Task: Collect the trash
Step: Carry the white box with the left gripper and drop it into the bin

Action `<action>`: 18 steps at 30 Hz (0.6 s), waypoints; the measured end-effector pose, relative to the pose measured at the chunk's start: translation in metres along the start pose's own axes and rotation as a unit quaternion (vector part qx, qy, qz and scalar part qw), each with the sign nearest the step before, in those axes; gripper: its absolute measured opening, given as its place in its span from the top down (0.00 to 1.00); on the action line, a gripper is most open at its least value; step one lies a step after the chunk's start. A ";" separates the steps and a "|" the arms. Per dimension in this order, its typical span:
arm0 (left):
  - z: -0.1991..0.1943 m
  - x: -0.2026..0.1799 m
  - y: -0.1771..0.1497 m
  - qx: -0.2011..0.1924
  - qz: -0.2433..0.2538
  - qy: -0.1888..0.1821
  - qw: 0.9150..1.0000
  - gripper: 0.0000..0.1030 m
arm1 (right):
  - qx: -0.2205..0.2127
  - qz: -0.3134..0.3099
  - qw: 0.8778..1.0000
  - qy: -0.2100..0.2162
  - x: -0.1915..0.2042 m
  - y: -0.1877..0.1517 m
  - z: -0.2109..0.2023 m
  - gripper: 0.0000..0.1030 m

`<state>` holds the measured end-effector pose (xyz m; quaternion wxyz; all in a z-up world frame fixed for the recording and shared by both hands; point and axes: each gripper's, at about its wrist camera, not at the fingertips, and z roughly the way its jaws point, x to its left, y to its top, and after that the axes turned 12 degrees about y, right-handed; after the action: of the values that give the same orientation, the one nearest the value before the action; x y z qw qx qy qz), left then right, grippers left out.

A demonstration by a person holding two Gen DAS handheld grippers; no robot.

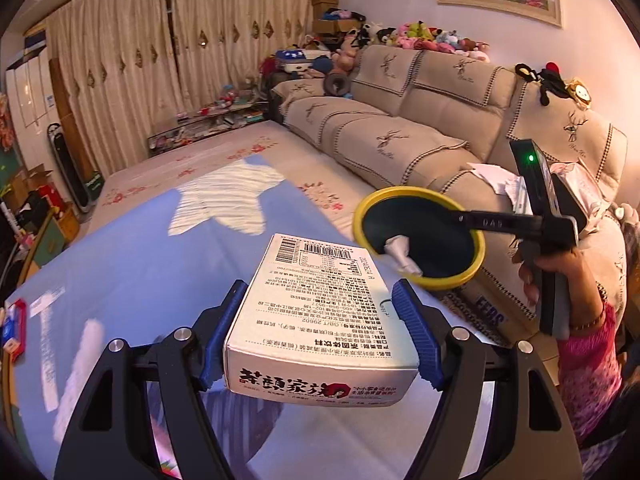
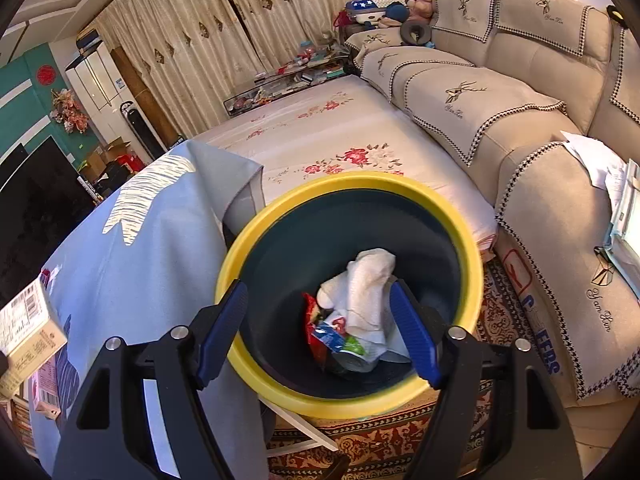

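A white carton [image 1: 320,312] printed with black text is clamped between the blue pads of my left gripper [image 1: 318,286], raised above the blue tablecloth [image 1: 140,260]. The carton [image 2: 24,320] also shows at the left edge of the right wrist view. Past the table's edge hangs a dark bin with a yellow rim [image 1: 400,193], on which my right gripper [image 1: 460,218] is shut. In the right wrist view my right gripper [image 2: 317,286] straddles the near rim [image 2: 360,182], left pad outside, right pad inside. A crumpled tissue [image 2: 368,280] and a red wrapper [image 2: 316,320] lie in the bin.
A beige sofa [image 1: 420,120] with loose papers [image 1: 496,180] runs along the right. A floral cover [image 1: 240,152] lies beyond the table and a patterned rug [image 2: 500,312] under the bin. A hand in a pink sleeve [image 1: 552,276] holds the right gripper. A red packet [image 1: 16,328] sits at the table's left edge.
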<state>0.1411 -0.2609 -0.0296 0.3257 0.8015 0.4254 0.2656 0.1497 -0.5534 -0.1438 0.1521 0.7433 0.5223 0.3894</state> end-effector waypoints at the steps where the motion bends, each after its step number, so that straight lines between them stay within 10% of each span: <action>1: 0.007 -0.006 0.007 0.000 0.000 -0.007 1.000 0.29 | -0.001 0.001 1.000 -0.004 -0.003 -0.001 -0.003 0.32; 18: 0.154 -0.156 0.086 0.046 0.044 -0.057 0.996 0.29 | -0.021 0.057 0.996 -0.058 -0.079 -0.018 -0.044 0.32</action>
<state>0.2158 -0.4762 -0.0886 0.3005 0.8475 0.3818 0.2138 0.0933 -0.6250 -0.1597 0.1755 0.7898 0.4613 0.3641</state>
